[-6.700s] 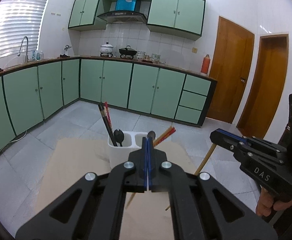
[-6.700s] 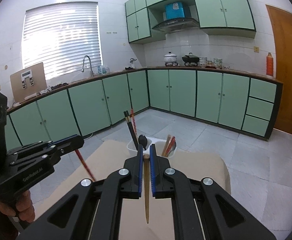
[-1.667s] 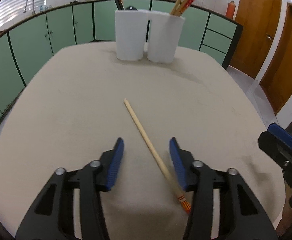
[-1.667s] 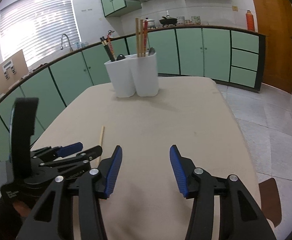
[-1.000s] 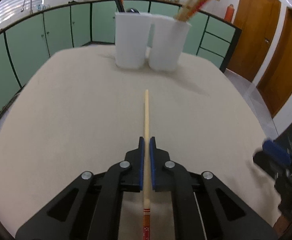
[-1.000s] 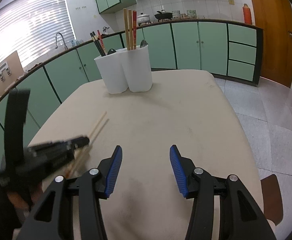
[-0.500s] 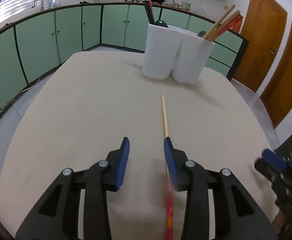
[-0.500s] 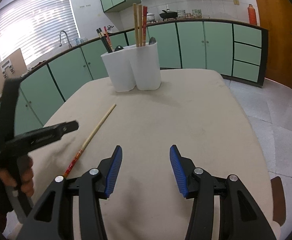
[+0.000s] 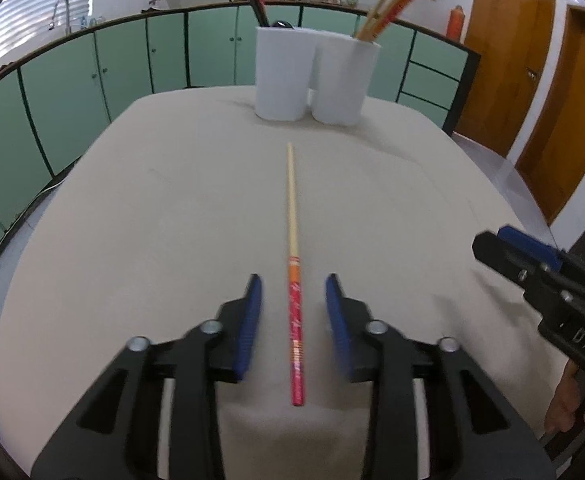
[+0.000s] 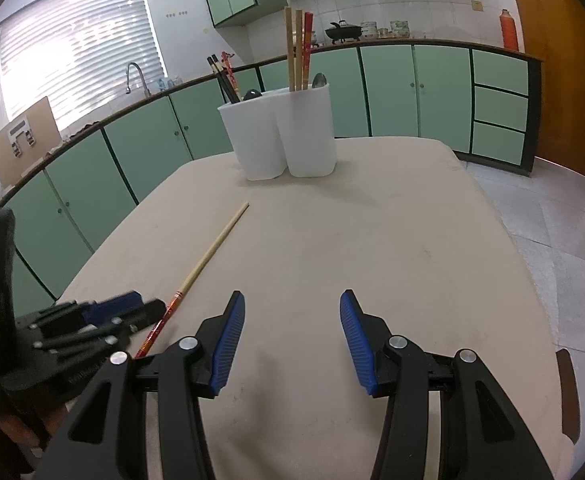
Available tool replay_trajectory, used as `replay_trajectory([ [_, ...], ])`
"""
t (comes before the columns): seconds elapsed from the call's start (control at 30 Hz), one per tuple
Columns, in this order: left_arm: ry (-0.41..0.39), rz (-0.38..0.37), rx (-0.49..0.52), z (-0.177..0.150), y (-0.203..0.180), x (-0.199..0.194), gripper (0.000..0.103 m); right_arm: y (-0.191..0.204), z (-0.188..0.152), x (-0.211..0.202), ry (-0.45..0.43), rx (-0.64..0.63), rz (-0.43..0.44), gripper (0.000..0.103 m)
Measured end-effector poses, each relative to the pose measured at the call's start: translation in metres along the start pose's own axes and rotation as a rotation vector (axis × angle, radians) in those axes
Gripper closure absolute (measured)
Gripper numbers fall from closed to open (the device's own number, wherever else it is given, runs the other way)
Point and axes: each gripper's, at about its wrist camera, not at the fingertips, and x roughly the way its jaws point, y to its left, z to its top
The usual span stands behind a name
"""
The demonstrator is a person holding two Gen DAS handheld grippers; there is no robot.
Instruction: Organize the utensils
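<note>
A pale wooden chopstick (image 9: 292, 208) with a red patterned end lies flat on the beige table (image 9: 132, 200), pointing toward the white two-compartment holder (image 9: 316, 80). My left gripper (image 9: 293, 280) straddles the red end; its jaws are closing, and the blue pads stand clear of the stick on both sides. The right wrist view shows the same chopstick (image 10: 212, 248) running to the left gripper (image 10: 132, 308). My right gripper (image 10: 292, 296) hovers open over bare table, nothing between its fingers. The holder (image 10: 280, 136) contains dark chopsticks, spoons and several wooden chopsticks.
The right gripper (image 9: 512, 240) shows at the right edge of the left wrist view, held by a hand. Green kitchen cabinets (image 10: 392, 92) ring the room, and wooden doors (image 9: 504, 64) stand at the right. The table's edge drops to a tiled floor (image 10: 552, 240).
One second ago my left gripper was shut on the chopstick. It let go, drew back along the stick to the red end, and the stick now lies between narrowing jaws. The right gripper stayed put.
</note>
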Motion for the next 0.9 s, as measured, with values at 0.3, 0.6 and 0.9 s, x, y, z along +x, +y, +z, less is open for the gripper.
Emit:
replay_trajectory([
  [0.3,0.014,0.001,0.017,-0.002,-0.009,0.008,0.099,-0.007,0.006,-0.001,-0.010,0.009,-0.017,0.054],
  [0.6,0.014,-0.039,-0.035,0.019,0.003,0.023,0.102,-0.004,0.006,0.000,-0.007,0.000,-0.014,0.054],
  [0.9,-0.010,-0.047,0.000,-0.007,0.010,-0.007,0.071,-0.005,0.003,0.000,-0.009,0.009,-0.003,0.054],
])
